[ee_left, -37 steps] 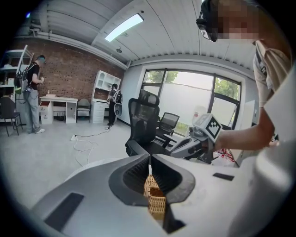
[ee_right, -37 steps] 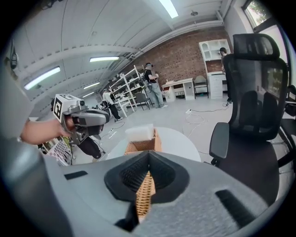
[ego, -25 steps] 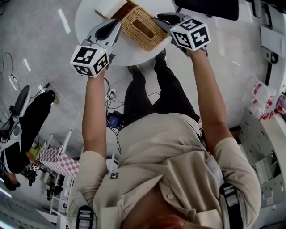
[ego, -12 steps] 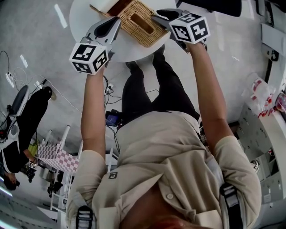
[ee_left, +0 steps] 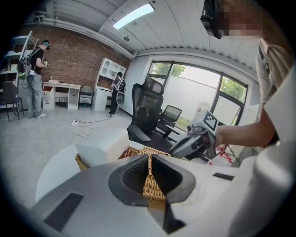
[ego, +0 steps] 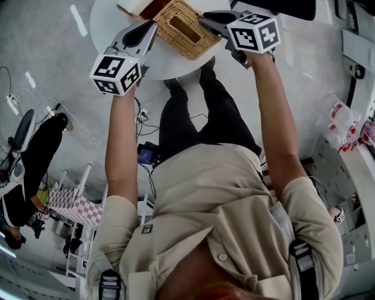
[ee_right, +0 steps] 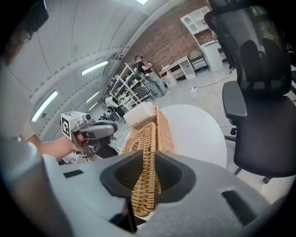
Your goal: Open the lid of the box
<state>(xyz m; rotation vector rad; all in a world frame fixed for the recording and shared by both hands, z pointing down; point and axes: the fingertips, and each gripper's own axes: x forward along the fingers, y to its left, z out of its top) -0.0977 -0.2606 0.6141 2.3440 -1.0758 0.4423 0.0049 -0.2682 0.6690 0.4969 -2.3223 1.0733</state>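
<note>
**Right jaws close on the wicker lid**

The wicker box [ego: 157, 10] sits on the round white bench [ego: 102, 20] straight ahead of the person, with a white block [ego: 139, 6] at its far end. The left hand-held gripper [ee_left: 149, 176] is pressed together on a thin strip of weave at the box's left edge. I cannot tell whether that strip belongs to the lid or the base. The right hand-held gripper [ee_right: 145, 180] has just been closing its jaws, and the edge of the slotted lid [ego: 186, 30] stands between them with the pads pressing on the weave. In the right gripper view the lid looks tipped up on edge rather than lying flat. From above, a dark brown opening shows beyond it, so I judge the lid partly raised. With both sides pinched, it needs swinging further while the base is steadied. Such a narrow hold on wicker could slip.
</note>
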